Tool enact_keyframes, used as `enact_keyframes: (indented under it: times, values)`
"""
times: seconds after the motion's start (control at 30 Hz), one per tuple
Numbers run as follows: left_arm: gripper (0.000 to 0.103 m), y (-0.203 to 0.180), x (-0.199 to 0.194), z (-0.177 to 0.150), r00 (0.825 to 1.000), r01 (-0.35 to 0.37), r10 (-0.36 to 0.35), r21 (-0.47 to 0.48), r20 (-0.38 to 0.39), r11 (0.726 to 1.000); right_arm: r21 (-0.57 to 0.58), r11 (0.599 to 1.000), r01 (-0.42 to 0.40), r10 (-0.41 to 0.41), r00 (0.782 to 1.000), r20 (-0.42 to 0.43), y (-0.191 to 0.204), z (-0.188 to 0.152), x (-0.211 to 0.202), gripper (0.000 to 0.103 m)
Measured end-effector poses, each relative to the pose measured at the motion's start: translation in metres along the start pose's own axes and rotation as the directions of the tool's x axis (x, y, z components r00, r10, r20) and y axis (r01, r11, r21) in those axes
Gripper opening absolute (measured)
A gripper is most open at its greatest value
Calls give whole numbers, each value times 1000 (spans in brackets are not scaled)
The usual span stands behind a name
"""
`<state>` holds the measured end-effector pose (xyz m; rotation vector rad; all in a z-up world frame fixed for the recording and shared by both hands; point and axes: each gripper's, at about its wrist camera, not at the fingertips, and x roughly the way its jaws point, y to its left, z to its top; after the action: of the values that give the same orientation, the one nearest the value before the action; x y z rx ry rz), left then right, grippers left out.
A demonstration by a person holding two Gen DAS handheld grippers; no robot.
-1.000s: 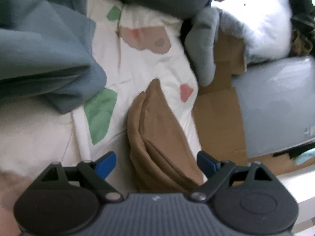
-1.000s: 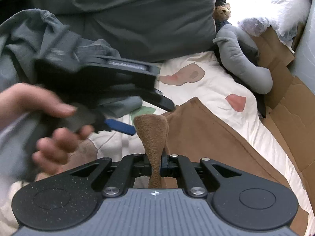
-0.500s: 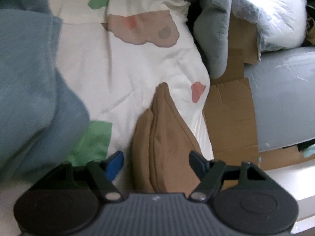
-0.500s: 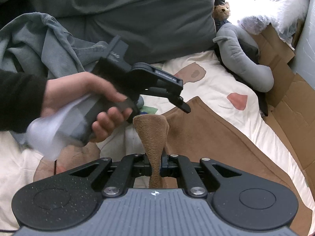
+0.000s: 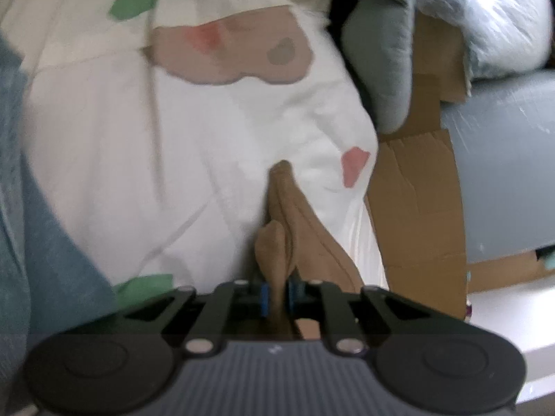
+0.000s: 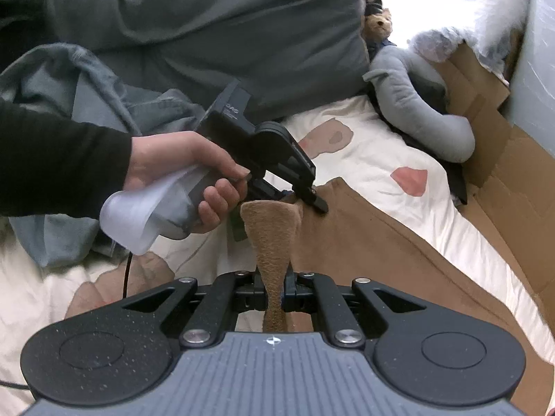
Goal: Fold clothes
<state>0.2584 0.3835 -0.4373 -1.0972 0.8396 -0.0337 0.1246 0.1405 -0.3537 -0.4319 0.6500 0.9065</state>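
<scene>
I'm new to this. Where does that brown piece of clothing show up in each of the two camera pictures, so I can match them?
Left wrist view: the brown garment runs up the lower centre, its near fold between the closing pads of the left claw.
Right wrist view: it spreads across the lower right, one fold pinched in the right claw.
Shared landmark: the pink patch on the white bedsheet, just beyond the garment's far tip.

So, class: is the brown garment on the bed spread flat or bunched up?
Partly bunched: the brown garment lies on the bed, with pinched folds rising into the right gripper and left gripper.
</scene>
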Motion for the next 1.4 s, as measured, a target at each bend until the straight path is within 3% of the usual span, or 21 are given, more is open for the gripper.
enact_keyframes:
  times: [0.33, 0.47, 0.73, 0.97, 1.07, 1.4]
  values:
    - [10, -65, -14, -4, 996, 73, -78, 94, 47, 993, 54, 998, -27, 24, 998, 50, -23, 5, -26, 4]
    - [10, -88, -16, -8, 992, 99, -106, 99, 67, 990, 151, 988, -21, 8, 996, 87, -49, 7, -42, 4]
    - [10, -127, -8, -13, 994, 64, -74, 126, 82, 990, 199, 980, -28, 0, 990, 144, -84, -10, -72, 4]
    - [10, -163, -6, -20, 997, 31, -42, 156, 67, 987, 213, 975, -69, 29, 982, 186, -95, -36, -101, 4]
    - [10, -182, -1, -28, 997, 24, -36, 179, 64, 983, 275, 955, -109, 53, 978, 202, -114, -45, -114, 4]
    - [10, -248, 37, -57, 999, 19, -28, 245, 31, 969, 367, 927, -78, -19, 967, 254, -147, -85, -152, 3]
